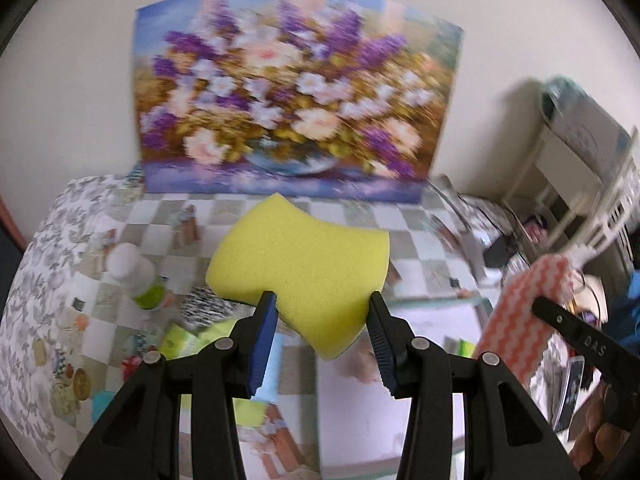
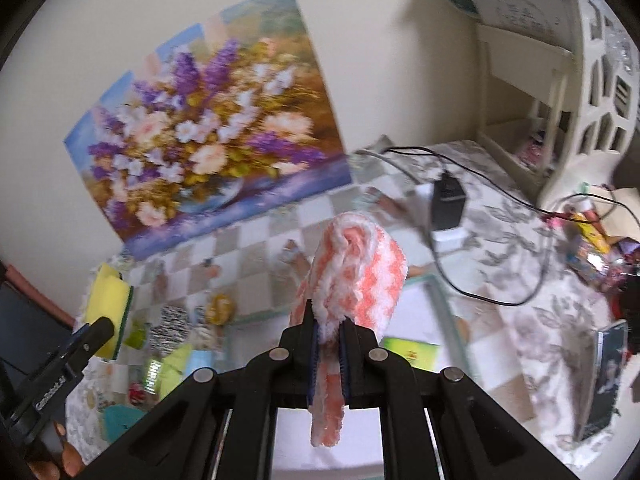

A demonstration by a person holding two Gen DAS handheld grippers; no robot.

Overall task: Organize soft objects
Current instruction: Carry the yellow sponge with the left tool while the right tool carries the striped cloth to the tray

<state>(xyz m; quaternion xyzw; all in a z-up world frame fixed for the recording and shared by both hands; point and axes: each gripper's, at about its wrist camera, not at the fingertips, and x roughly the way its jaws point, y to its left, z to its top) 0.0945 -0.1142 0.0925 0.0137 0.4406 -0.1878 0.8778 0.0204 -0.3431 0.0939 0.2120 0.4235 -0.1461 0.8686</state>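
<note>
Right gripper [image 2: 329, 330] jaws clamp pink-white cloth [image 2: 352, 276]; background blurred.

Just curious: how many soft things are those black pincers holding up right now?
2. A yellow foam sponge sits between the left gripper's pads; a pink-and-white fluffy cloth is pinched in the right gripper.

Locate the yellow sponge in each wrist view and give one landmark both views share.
Left wrist view: the yellow sponge fills the centre, clamped between the left tool fingers, above the checked tablecloth.
Right wrist view: the same sponge sits small at the left edge, its green scouring side showing, held at the tip of the left tool.
Shared landmark: the flower painting leaning against the wall behind the table.
</note>
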